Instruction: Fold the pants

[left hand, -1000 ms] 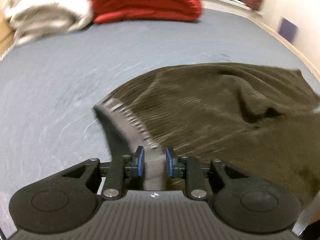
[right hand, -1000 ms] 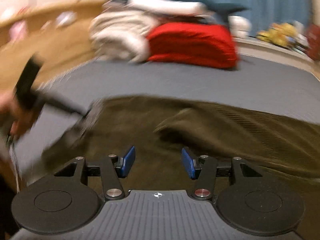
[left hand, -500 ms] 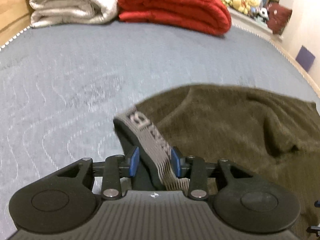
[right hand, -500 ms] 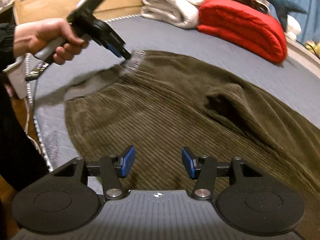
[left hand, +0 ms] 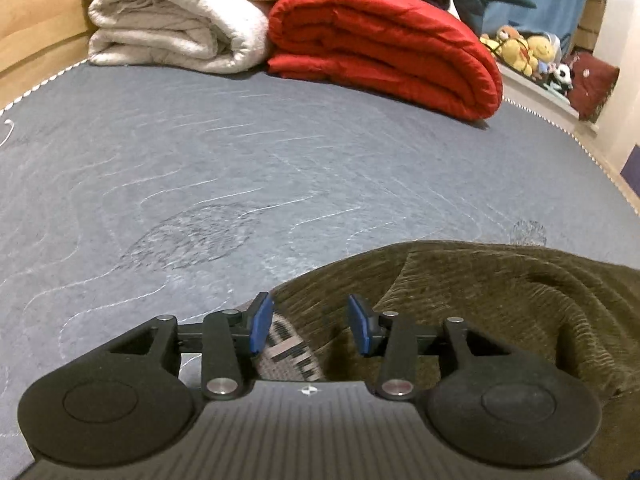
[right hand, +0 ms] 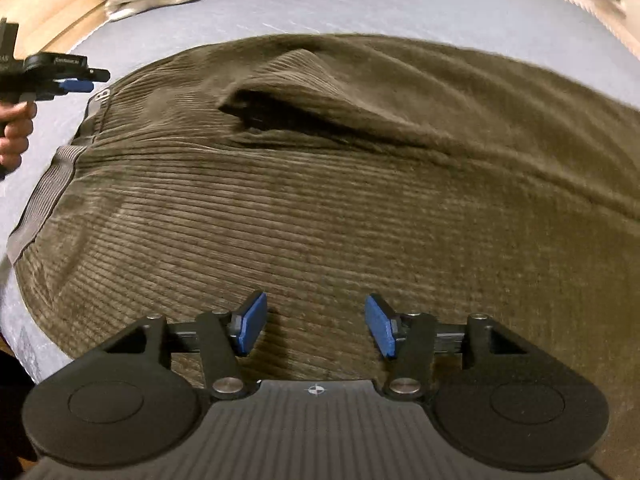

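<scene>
Olive-brown corduroy pants (right hand: 340,184) lie spread on the grey-blue mattress (left hand: 240,168), with a raised fold (right hand: 304,92) near the middle. Their grey patterned waistband (right hand: 48,188) runs along the left edge. In the left wrist view the pants (left hand: 500,292) fill the lower right and the waistband (left hand: 290,354) lies below the open left gripper (left hand: 310,322), loose between the jaws. The left gripper also shows from the right wrist view (right hand: 76,80), just off the waistband corner. My right gripper (right hand: 316,326) is open and empty, low over the pants.
A folded white blanket (left hand: 176,20) and a folded red quilt (left hand: 384,44) lie at the far end of the mattress. Stuffed toys (left hand: 524,48) sit on a ledge at back right. A wooden bed frame (left hand: 36,12) runs along the left.
The left gripper was shut on the waistband and holding it up; it has now opened and the waistband lies on the mattress. The right gripper stayed open and dropped closer over the pants.
</scene>
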A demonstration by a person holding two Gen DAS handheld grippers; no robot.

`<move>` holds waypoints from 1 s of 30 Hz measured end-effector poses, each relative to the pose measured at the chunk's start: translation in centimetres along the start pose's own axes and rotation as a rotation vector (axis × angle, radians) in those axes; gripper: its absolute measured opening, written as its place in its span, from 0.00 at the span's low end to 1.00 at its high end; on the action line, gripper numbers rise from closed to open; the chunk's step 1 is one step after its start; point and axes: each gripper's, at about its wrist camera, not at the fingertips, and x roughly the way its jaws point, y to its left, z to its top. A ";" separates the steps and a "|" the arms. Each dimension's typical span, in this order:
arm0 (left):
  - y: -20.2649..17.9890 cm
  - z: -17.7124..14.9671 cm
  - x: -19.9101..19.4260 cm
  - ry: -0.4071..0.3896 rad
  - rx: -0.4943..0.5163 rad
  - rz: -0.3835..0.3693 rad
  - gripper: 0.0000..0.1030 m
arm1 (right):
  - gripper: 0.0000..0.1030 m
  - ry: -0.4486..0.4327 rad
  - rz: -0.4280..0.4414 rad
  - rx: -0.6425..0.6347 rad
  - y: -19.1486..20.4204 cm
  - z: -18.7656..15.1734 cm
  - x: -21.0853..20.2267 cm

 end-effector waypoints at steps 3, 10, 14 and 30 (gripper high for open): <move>-1.2 0.2 1.1 -0.006 0.027 0.004 0.50 | 0.59 0.008 0.001 0.019 -0.6 -0.1 0.1; -2.8 0.4 3.6 -0.009 0.110 -0.014 0.63 | 0.60 0.017 0.006 0.044 -1.9 0.0 0.0; -3.0 0.6 5.0 0.000 0.142 -0.016 0.68 | 0.60 0.016 0.020 0.053 -2.2 0.2 -0.3; -2.7 1.3 7.8 0.050 0.185 -0.130 0.24 | 0.60 -0.019 0.026 0.060 -2.2 0.8 -1.7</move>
